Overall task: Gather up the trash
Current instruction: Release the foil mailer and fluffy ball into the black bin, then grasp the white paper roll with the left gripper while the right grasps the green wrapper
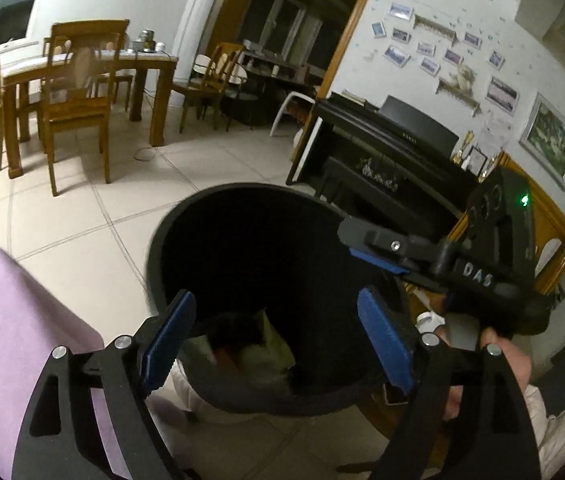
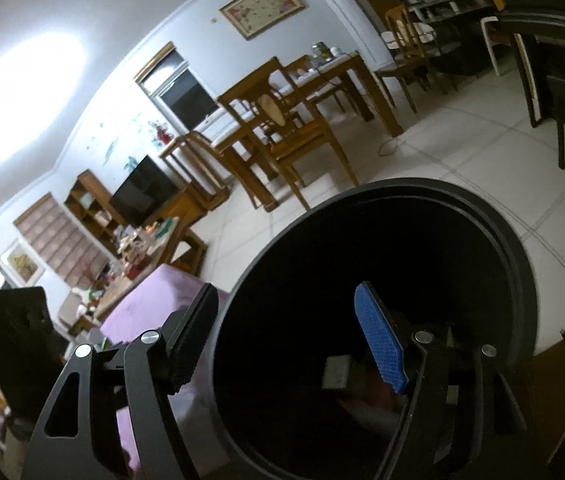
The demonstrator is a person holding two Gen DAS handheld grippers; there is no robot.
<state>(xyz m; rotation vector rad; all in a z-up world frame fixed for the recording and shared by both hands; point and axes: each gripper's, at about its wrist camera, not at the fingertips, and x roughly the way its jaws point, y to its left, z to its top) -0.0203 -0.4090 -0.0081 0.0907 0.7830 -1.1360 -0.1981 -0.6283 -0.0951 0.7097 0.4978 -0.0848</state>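
Left claw: the left gripper (image 1: pixel 274 340), black with blue ribbed pads, hangs over the mouth of the bin with its fingers spread wide and nothing between them.
Right claw: the right gripper (image 2: pixel 290 340), black with the same blue pads, also has its fingers wide apart and empty. Its left finger (image 2: pixel 192 344) sits outside the bin wall and its right finger (image 2: pixel 380 342) inside the opening, so it straddles the rim without pinching it. In the left wrist view the right gripper (image 1: pixel 378 248) reaches in from the right over the bin's edge, with a green light on its body.
Bin: a round black plastic trash bin (image 1: pixel 242 208) sits right below both claws, its opening tilted toward the cameras; the same bin (image 2: pixel 422 192) fills the lower half of the right wrist view.
Trash: crumpled pale yellow-green and white wrappers (image 1: pixel 258 348) lie at the bottom of the bin, partly in shadow. In the right wrist view the inside is too dark to make out much.
Beside the bin: a lilac cloth-covered seat (image 1: pixel 14 320) is on the left, touching or nearly touching the bin wall.
Floor: pale square tiles (image 1: pixel 94 216) surround the bin.
Farther off: a wooden dining table with chairs (image 1: pixel 78 80) stands well apart, and a black upright piano (image 1: pixel 394 148) is against the wall with photos.
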